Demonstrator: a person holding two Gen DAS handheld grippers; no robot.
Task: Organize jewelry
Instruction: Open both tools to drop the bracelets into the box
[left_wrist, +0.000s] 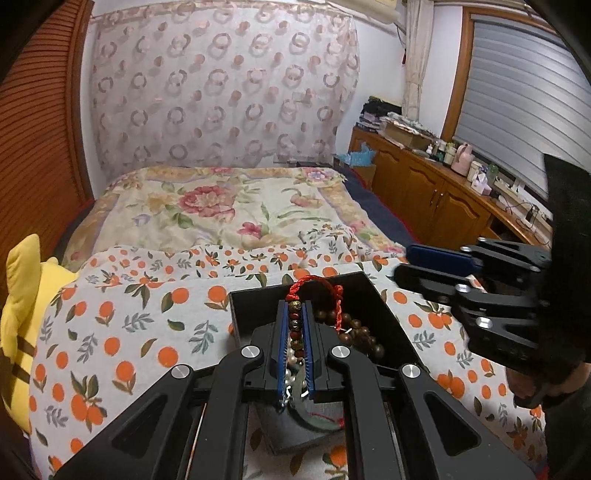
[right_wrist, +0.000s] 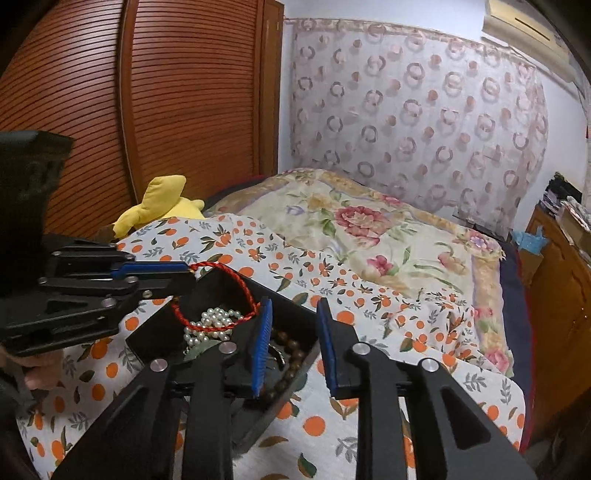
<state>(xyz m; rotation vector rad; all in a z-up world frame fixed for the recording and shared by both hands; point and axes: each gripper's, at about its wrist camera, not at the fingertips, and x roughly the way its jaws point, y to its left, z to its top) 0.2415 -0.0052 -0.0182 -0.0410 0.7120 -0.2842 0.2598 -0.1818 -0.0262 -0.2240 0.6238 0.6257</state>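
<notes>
A black open box (left_wrist: 373, 295) lies on the orange-print cloth on the bed. My left gripper (left_wrist: 295, 306) is shut on a red cord bracelet with dark beads (left_wrist: 314, 286) and holds it over the box; it also shows in the right wrist view (right_wrist: 221, 295). The box (right_wrist: 291, 306) holds a brown wooden bead string (left_wrist: 354, 328), a white pearl strand (right_wrist: 214, 321) and a green piece. My right gripper (right_wrist: 295, 306) is open and empty, its fingers on either side of the box's right wall. It appears at the right in the left wrist view (left_wrist: 406, 266).
The orange-print cloth (left_wrist: 147, 314) covers the near bed, with a floral quilt (left_wrist: 221, 206) behind. A yellow plush toy (left_wrist: 22, 295) lies at the left edge. A wooden cabinet (left_wrist: 443, 192) with bottles runs along the right wall.
</notes>
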